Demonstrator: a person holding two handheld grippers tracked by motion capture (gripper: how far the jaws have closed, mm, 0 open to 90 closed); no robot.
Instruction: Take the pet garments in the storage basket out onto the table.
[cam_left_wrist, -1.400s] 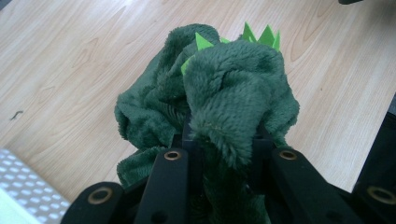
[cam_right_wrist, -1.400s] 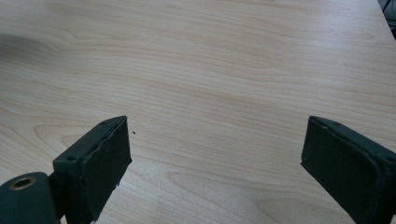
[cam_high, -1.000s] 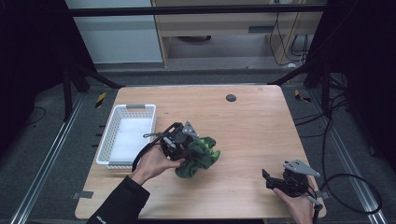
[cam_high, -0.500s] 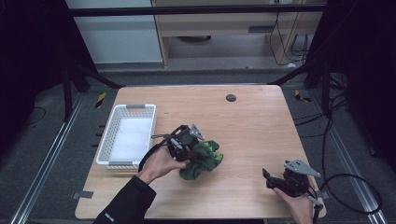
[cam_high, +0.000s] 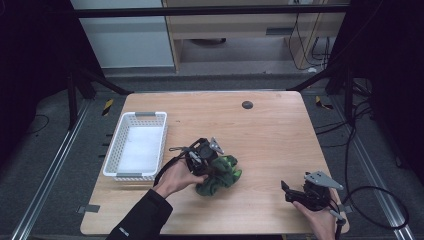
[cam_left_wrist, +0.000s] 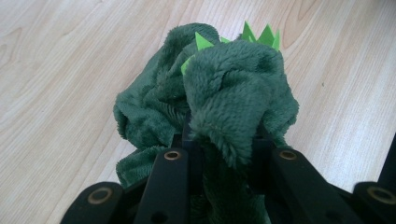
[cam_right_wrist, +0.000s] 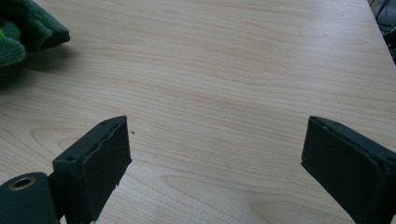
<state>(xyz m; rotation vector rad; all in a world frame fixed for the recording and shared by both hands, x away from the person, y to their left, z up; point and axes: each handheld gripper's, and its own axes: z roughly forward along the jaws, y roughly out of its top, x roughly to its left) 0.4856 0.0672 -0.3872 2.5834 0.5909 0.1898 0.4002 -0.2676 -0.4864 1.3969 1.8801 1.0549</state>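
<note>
- My left claw (cam_high: 209, 161) sits near the middle of the tabletop (cam_high: 270, 130), its jaws pinching a fold of the green plush toy (cam_high: 220, 175).
- In the left gripper view I see the plush toy (cam_left_wrist: 219, 102) bunched between both jaws, bright green spikes sticking up at its top, the rest of it sagging onto the wood.
- My right claw (cam_high: 290, 192) rests low at the near right corner, well apart from the toy, jaws spread wide with bare wood between them.
- In the right gripper view a bit of the toy (cam_right_wrist: 23, 32) lies at the upper left.
- A white basket (cam_high: 120, 152) stands at the left side, beside my left hand (cam_high: 175, 177).
</note>
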